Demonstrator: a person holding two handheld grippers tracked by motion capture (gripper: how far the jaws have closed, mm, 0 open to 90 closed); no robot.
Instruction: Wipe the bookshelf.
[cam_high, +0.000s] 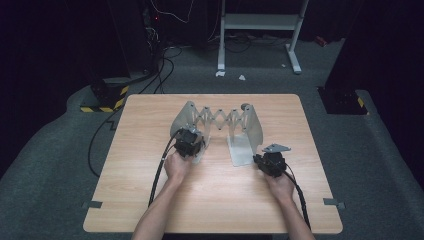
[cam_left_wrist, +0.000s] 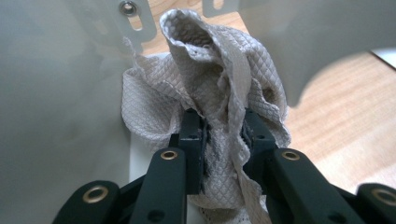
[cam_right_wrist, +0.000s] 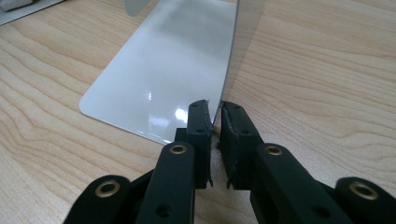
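Note:
A folding metal rack (cam_high: 220, 119) with a scissor lattice between two grey end plates stands at the middle of the wooden table (cam_high: 215, 190). My left gripper (cam_high: 192, 136) is at the left end plate (cam_high: 183, 119). In the left gripper view its jaws are shut on a crumpled grey quilted cloth (cam_left_wrist: 210, 74), which rests against that plate (cam_left_wrist: 56, 93). My right gripper (cam_high: 259, 159) is at the right end plate (cam_high: 252, 129). In the right gripper view the gripper (cam_right_wrist: 214, 109) pinches the plate's thin upright edge (cam_right_wrist: 243, 56) beside its flat foot (cam_right_wrist: 163, 79).
Bare wood (cam_right_wrist: 327, 93) surrounds the rack, with tape marks (cam_high: 92, 204) at the table's side edges. Cables (cam_high: 100, 135) and a yellow-black striped block (cam_high: 107, 100) lie on the floor to the left. A white frame stand (cam_high: 260, 22) is behind the table.

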